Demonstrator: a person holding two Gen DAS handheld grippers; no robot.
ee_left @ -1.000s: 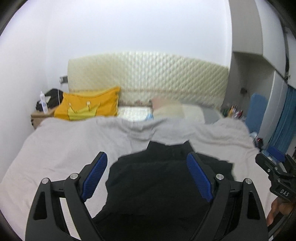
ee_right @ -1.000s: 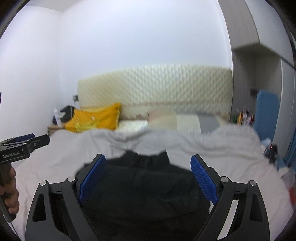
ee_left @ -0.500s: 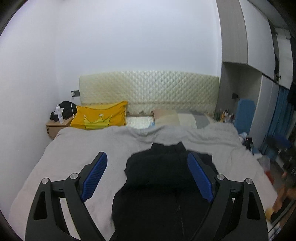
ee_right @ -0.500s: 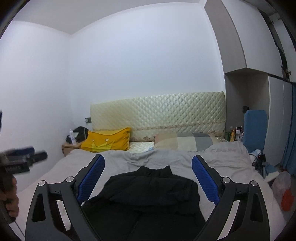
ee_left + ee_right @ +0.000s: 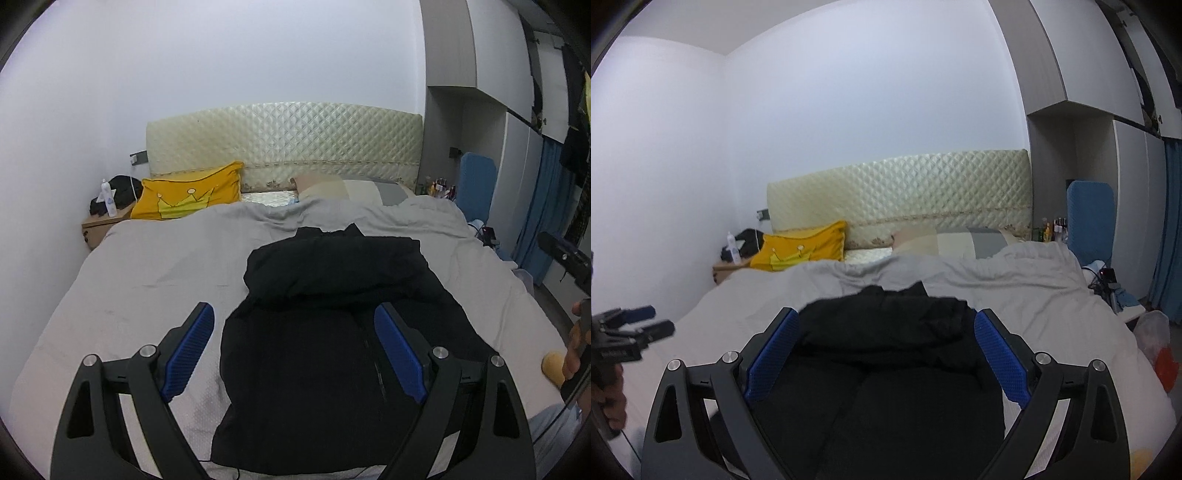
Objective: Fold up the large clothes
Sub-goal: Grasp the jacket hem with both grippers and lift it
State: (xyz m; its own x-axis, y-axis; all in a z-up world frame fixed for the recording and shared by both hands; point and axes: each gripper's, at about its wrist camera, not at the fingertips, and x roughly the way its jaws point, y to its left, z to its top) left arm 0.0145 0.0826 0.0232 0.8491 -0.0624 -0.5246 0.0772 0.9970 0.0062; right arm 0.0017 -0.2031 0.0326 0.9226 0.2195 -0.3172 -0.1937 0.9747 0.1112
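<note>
A large black garment (image 5: pixel 332 325) lies on the grey bedspread (image 5: pixel 159 273), its far part folded over into a thick band. It also shows in the right wrist view (image 5: pixel 886 369). My left gripper (image 5: pixel 293 354) is open and empty, held above the garment's near part. My right gripper (image 5: pixel 886 354) is open and empty, also above the garment. The right gripper's tip shows at the right edge of the left wrist view (image 5: pixel 565 254). The left gripper shows at the left edge of the right wrist view (image 5: pixel 628 336).
A yellow crown pillow (image 5: pixel 188 195) and a beige-grey pillow (image 5: pixel 347 188) lie against the quilted headboard (image 5: pixel 284 144). A nightstand (image 5: pixel 103 229) with a bottle stands at the left. A blue chair (image 5: pixel 476 184) and curtains are at the right.
Both grippers have drawn back and up from the garment, so more of the bed and room shows. The garment lies still, folded over at its far end.
</note>
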